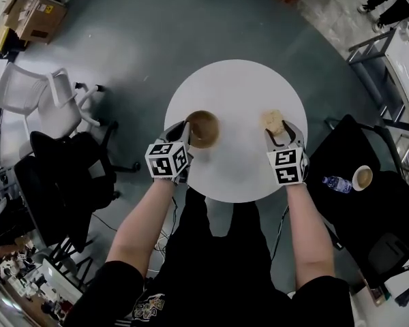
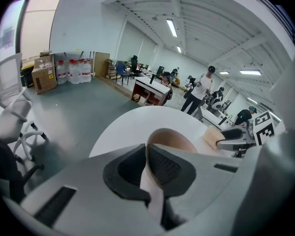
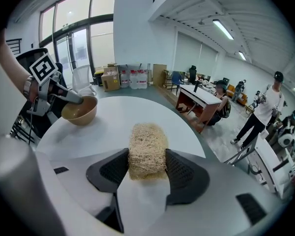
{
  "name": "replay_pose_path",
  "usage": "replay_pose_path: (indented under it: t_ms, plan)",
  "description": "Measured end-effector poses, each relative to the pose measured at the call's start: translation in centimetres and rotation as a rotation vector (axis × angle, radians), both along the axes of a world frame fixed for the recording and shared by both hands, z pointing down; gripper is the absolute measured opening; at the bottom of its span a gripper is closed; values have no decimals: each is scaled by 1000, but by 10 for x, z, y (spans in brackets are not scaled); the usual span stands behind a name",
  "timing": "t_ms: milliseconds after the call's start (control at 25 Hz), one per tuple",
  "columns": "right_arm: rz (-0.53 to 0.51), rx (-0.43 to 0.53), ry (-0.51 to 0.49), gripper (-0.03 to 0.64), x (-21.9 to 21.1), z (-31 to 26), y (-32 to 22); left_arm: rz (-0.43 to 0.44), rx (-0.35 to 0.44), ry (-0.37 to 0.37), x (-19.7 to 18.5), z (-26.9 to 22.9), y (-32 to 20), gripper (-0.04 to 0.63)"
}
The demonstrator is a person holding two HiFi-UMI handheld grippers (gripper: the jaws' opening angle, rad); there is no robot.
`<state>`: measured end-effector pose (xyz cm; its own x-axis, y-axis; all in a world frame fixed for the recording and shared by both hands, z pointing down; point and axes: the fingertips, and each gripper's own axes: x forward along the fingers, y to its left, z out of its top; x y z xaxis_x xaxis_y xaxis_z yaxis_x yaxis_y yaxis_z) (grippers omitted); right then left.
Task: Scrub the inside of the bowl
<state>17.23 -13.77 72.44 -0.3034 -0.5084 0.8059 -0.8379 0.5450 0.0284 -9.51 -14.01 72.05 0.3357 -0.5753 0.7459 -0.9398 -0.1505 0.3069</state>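
Currently left tongs are clamped on the near rim of the bowl, at the left side of the desk. Right tongs grip a scrub pad, well right of the bowl.

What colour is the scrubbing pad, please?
Straw-yellow scrubbing pad, clearest in the right gripper view.

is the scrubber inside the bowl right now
No, the scrubber sits between the jaws of the right gripper, well apart from the bowl.
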Motion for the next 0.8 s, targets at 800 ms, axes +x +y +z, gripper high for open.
replay_pose_path:
  t_ms: [800]
  plan:
    - [-66, 2, -21, 250, -8, 6, -5, 54, 50, -33, 11, 1, -4, 103]
